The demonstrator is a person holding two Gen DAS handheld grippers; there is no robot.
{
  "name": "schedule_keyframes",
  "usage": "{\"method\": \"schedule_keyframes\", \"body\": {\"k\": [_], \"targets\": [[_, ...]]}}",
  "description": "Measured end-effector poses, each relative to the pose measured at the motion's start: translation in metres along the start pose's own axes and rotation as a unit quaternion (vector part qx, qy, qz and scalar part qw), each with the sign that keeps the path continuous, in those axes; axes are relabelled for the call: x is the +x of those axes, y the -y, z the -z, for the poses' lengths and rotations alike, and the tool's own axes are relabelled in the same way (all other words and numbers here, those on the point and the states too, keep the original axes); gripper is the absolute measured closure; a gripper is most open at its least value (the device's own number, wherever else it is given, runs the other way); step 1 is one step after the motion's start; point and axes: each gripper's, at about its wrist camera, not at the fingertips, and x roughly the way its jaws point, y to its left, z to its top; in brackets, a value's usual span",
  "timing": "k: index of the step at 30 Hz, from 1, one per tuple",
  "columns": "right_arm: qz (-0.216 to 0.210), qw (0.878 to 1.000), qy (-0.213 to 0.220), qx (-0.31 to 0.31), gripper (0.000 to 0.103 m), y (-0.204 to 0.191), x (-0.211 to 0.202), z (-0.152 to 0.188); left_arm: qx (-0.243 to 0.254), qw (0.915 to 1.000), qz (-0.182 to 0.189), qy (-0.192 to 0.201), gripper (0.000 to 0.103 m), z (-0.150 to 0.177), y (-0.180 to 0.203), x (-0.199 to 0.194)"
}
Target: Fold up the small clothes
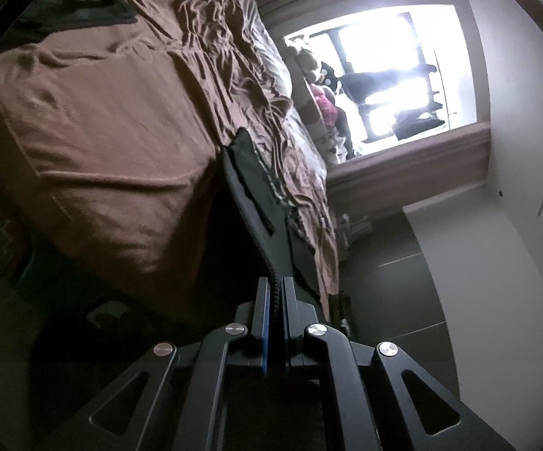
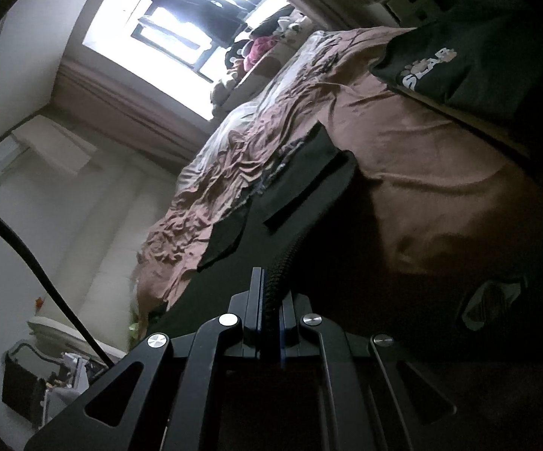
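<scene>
A black zip-up garment is lifted over a bed with a crumpled brown sheet. My left gripper is shut on its zipper edge, the teeth running between the pads. In the right wrist view the same black garment stretches up from my right gripper, which is also shut on the zipper edge. A grey logo shows on the dark cloth that hangs below the right grip. The lower part of the garment is lost in shadow.
A dark shirt with white lettering lies on the bed's far side. Stuffed toys crowd the sill under a bright window. White cupboards line the wall. A black cable crosses the right wrist view.
</scene>
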Motion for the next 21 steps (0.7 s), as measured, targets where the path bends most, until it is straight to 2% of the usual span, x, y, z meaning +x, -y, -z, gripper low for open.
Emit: {"method": "schedule_keyframes", "body": {"k": [11,21], "targets": [[-0.02,1.0,0.001,-0.012,0.101,-0.001,-0.014,0.018,0.007,0.9997,0.013,0.019,0.098,0.021,0.01,-0.048],[-0.028,0.999,0.012,-0.012,0.101,0.008,-0.026,0.012,0.007,0.9994,0.026,0.024,0.098,0.024,0.015,-0.052]]}}
